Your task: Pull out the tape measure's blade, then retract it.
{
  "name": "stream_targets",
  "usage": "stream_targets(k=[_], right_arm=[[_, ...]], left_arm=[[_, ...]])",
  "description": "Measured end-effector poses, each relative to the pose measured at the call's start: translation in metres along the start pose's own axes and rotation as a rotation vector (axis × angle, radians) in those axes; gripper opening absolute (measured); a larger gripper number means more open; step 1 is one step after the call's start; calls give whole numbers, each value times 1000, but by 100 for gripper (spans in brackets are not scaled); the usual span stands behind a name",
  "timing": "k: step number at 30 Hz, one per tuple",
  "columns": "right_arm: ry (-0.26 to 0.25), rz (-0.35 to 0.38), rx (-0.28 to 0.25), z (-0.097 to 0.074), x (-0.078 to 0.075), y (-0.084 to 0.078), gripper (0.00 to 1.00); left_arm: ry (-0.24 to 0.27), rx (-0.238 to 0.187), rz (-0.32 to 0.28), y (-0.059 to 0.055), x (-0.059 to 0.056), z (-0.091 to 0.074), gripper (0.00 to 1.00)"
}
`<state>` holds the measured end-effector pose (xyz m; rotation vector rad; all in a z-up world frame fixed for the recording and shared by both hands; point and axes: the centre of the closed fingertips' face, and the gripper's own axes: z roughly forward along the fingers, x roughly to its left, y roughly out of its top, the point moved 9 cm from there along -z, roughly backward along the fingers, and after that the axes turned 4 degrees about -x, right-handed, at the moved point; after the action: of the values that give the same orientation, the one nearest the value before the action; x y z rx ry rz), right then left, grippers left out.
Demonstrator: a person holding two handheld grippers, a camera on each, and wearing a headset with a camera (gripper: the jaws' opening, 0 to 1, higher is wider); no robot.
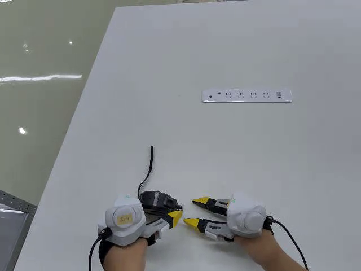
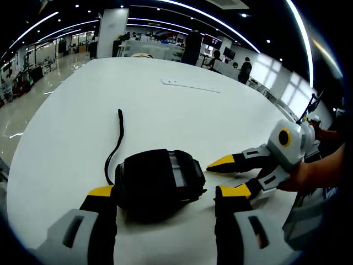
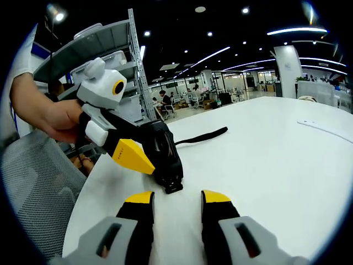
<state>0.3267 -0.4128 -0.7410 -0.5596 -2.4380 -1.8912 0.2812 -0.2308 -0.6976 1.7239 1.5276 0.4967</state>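
A black tape measure (image 1: pixel 159 200) lies on the white table (image 1: pixel 225 147), its black wrist strap (image 1: pixel 148 172) trailing away from me. My left gripper (image 1: pixel 169 208) is shut on the tape measure (image 2: pixel 157 179), with its yellow-tipped jaws either side of the case. No blade is drawn out; the hook end (image 3: pixel 174 186) faces my right gripper (image 3: pixel 177 201). That right gripper (image 1: pixel 196 211) stands open just to the right of the case, nothing between its fingers. It also shows in the left gripper view as the right gripper (image 2: pixel 226 175).
A white power strip (image 1: pixel 247 95) lies flat further back on the table. The table's left edge (image 1: pixel 67 152) drops to a glossy floor. A grey shelf rack (image 3: pixel 135 55) and a mesh chair (image 3: pixel 33 187) stand beyond the near left corner.
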Motion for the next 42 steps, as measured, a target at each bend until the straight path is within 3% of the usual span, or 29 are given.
stream_targets(k=[4,6,14,24,42], right_arm=[[-24,35,-7,-5,0,1,36],[-31,70,-44,-7,1,6,38],[-66,111,-50,-13,1,10,39],[-72,90,-39,-19,2,11,39],[-141,60,-13,-66,10,14,43]], left_arm=[[-28,-8,18,-2,2,-3,69],[-51,-27,13,-1,2,-5,71],[-98,-40,71,-1,6,-8,70],[-113,-57,80,0,10,-12,70],[-160,-86,103,-9,19,-34,71]])
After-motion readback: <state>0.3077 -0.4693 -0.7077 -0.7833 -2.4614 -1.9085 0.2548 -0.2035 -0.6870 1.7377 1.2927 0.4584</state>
